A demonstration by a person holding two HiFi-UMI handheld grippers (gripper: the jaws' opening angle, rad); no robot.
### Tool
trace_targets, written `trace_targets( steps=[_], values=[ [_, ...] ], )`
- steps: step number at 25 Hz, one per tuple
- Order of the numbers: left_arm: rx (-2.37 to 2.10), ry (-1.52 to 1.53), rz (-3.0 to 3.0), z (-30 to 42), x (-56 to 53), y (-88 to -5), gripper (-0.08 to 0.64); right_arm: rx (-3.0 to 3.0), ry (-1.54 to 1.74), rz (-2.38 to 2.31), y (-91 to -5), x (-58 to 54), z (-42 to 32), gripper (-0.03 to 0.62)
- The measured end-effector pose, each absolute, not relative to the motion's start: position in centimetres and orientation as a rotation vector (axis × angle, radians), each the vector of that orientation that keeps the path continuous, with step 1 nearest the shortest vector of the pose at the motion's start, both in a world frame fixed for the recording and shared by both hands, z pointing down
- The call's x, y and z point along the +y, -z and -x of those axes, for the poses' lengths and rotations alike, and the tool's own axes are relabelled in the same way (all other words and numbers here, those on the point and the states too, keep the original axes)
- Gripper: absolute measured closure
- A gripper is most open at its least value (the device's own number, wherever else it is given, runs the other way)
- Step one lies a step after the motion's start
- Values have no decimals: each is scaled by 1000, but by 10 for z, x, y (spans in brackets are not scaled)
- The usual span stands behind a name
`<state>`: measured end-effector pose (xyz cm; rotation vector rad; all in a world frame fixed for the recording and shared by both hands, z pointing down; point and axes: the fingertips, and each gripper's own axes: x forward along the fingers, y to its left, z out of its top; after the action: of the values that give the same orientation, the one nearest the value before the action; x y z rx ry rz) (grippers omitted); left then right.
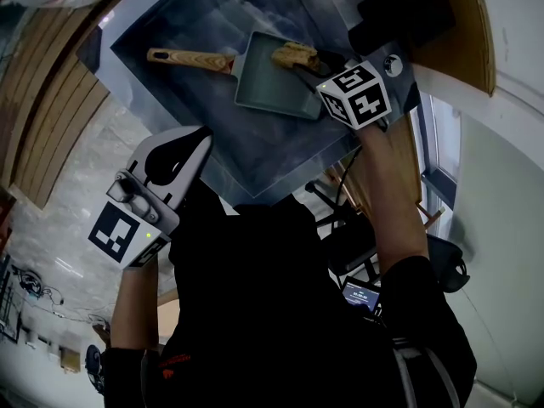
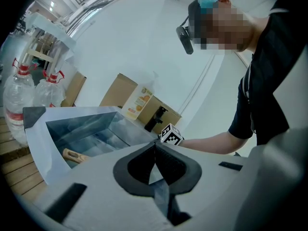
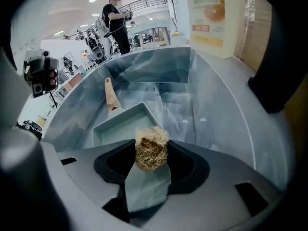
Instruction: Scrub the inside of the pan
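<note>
Pan: small rectangular teal one [image 1: 270,82], lying flat in the sink [image 1: 255,155], wooden handle [image 1: 191,59] pointing off to my left.
Right tongs: [image 3: 152,154] clamped on a loofah scrubber [image 3: 151,147], sitting at the pan corner farthest from the handle. Can't tell if it's actually touching the pan floor.
Left tongs: [image 2: 155,148] pads pressed together with nothing between them, held up and well apart from the sink.
How it'll handle: my guess is stiff metal and fairly light, so it'll skate around on the smooth steel as soon as I push with the scrubber. Nothing's pinning it right now.
Where to grab: the handle, about midway. Wood should give a better bite than the thin rim, and it keeps the left tongs out of the scrub path.
Scrubber: looks soft and fibrous and squashes in the grip, so I'd press and rub rather than jab.
Progress: I reckon we're right at the start of scrubbing. Can't judge how dirty the inside is from here.
</note>
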<state>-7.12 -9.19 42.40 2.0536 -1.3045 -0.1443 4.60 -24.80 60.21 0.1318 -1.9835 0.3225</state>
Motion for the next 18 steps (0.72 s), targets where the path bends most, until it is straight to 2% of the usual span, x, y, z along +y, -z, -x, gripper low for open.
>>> trace_targets(
  steps=[18],
  values=[
    [-1321,210,-2072,72,-64,-420,540,-1860,-310,69,-602,-186,-55,393]
  ],
)
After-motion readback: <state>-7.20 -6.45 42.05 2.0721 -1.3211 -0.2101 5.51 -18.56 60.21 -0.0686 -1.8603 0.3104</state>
